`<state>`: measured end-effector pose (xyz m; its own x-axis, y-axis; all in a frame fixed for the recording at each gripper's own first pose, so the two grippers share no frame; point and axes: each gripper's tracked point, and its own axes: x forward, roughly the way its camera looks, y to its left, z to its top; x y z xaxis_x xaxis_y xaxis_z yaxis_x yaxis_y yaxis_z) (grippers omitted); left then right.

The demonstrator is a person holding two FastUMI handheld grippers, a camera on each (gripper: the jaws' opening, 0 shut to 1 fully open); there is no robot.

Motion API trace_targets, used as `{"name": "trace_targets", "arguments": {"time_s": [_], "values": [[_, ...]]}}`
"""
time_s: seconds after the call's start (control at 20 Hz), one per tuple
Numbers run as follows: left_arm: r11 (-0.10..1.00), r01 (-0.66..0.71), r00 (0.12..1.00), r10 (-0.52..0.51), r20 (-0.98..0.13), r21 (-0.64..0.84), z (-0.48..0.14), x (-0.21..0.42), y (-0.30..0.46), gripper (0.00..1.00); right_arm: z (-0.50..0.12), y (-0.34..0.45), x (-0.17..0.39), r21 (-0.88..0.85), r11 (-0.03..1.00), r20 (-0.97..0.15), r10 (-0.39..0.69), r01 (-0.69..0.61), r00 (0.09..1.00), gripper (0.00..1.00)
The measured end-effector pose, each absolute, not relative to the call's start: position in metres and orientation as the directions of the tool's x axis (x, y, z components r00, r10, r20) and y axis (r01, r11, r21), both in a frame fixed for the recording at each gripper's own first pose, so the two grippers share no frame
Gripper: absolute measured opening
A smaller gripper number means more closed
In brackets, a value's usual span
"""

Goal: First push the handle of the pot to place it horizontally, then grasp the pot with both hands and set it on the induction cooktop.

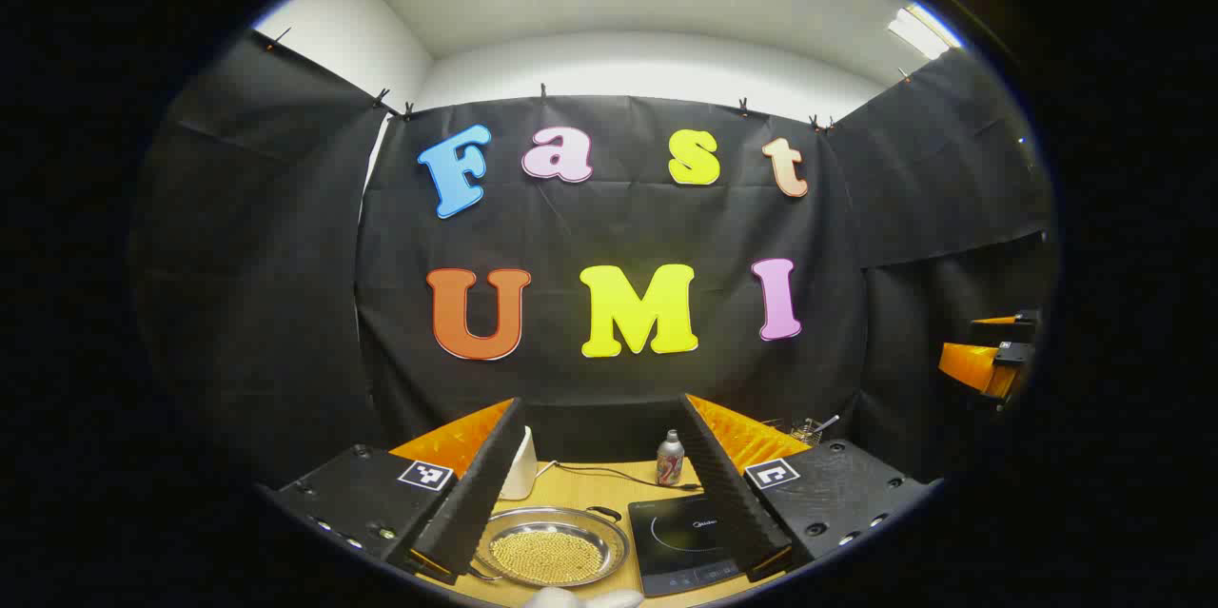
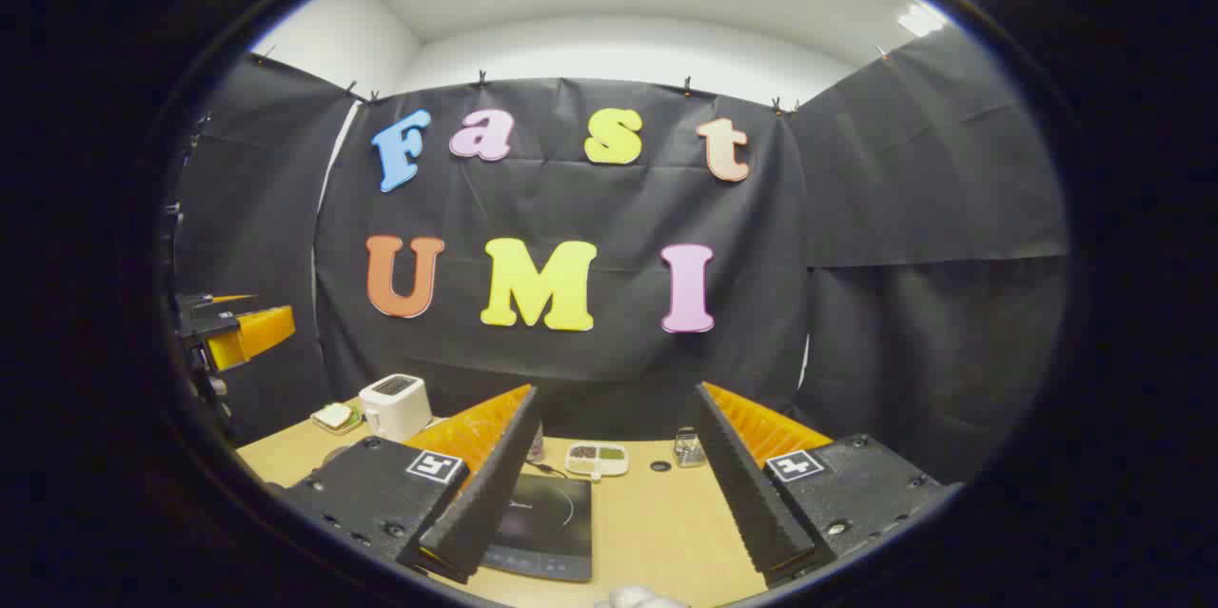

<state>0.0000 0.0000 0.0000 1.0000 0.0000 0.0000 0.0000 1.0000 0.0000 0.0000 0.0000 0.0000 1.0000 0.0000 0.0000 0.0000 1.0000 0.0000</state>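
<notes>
- Table (image 2: 657, 522): light wood top, bearing every item below; seen in both gripper views.
- Left gripper (image 1: 609, 503): fingers spread wide, nothing between them, touching nothing; held above the table, with the pot and cooktop seen between the fingers. It also appears at the left edge of the right gripper view, raised well above the table.
- Right gripper (image 2: 614, 484): fingers spread wide, holding and touching nothing; held above the table. It also appears at the right edge of the left gripper view, raised.
- Induction cooktop (image 1: 683, 541): flat black slab, bare on top, lying just right of the pot in the left gripper view; cord running back from it.
- Pot (image 1: 552, 546): shallow round steel pan resting on the table beside the cooktop, not on it; filled with small yellowish grains; a dark loop handle at its far right rim.
- Toaster (image 2: 395, 405): white, at the far left of the table.
- Divided dish (image 2: 597, 459): white, small compartments with dark contents, behind the cooktop.
- Can (image 1: 670, 458): upright, behind the cooktop.
- Small glass (image 2: 689, 446): near the dish.
</notes>
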Motion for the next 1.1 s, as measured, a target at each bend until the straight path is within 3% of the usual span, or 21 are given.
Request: {"name": "trace_targets", "arguments": {"time_s": [0.15, 0.2, 0.35, 0.4, 0.45, 0.6, 0.65, 0.8, 0.95, 1.05, 1.1], "values": [[1.0, 0.001, 1.0, -0.001, 0.003, -0.002, 0.0, 0.001, 0.001, 0.95, -0.001, 0.0, 0.0, 0.003, 1.0, -0.002, -0.001, 0.001, 1.0, 0.97], [1.0, 0.0, 1.0, 0.0, 0.005, -0.002, 0.0, 0.002, 0.002, 0.87, -0.001, 0.0, 0.0, 0.004, 1.0, -0.003, -0.001, 0.001, 1.0, 0.97], [1.0, -0.005, 1.0, 0.005, 0.01, -0.001, 0.0, 0.002, 0.003, 0.87, -0.005, 0.001, -0.002, -0.001, 1.0, -0.007, 0.001, -0.001, 1.0, 0.97], [1.0, -0.005, 1.0, 0.005, 0.008, -0.003, 0.0, 0.002, 0.003, 0.95, -0.005, 0.001, -0.002, -0.003, 1.0, -0.008, 0.0, 0.0, 1.0, 0.97], [1.0, -0.007, 1.0, 0.007, 0.008, -0.002, 0.0, 0.003, 0.004, 0.87, -0.006, 0.001, -0.003, -0.002, 1.0, -0.007, 0.001, -0.002, 1.0, 0.97], [1.0, -0.007, 1.0, 0.007, 0.01, 0.001, -0.001, 0.003, 0.005, 0.87, -0.007, -0.001, -0.002, 0.006, 1.0, -0.011, -0.001, 0.001, 1.0, 0.97], [1.0, -0.007, 1.0, 0.007, 0.009, 0.003, -0.001, 0.004, 0.007, 0.95, -0.008, 0.0, -0.002, 0.01, 1.0, -0.013, 0.001, -0.001, 1.0, 0.97], [1.0, -0.008, 1.0, 0.008, 0.001, -0.002, -0.005, 0.004, 0.009, 0.94, -0.01, 0.0, -0.005, 0.005, 1.0, -0.017, 0.002, -0.002, 1.0, 0.97], [1.0, -0.03, 0.999, 0.03, 0.018, 0.007, -0.002, 0.001, 0.017, 0.47, -0.012, -0.001, -0.005, 0.009, 1.0, -0.023, 0.0, 0.0, 1.0, 0.97], [1.0, 0.002, 1.0, -0.001, 0.02, -0.007, -0.002, 0.006, 0.015, 0.36, -0.015, -0.003, -0.006, 0.013, 1.0, -0.027, -0.002, 0.003, 1.0, 1.0], [0.999, 0.032, 0.999, -0.032, 0.003, -0.03, -0.007, 0.007, 0.009, 0.19, -0.016, -0.004, -0.007, 0.012, 1.0, -0.031, -0.004, 0.005, 1.0, 0.97]]}}
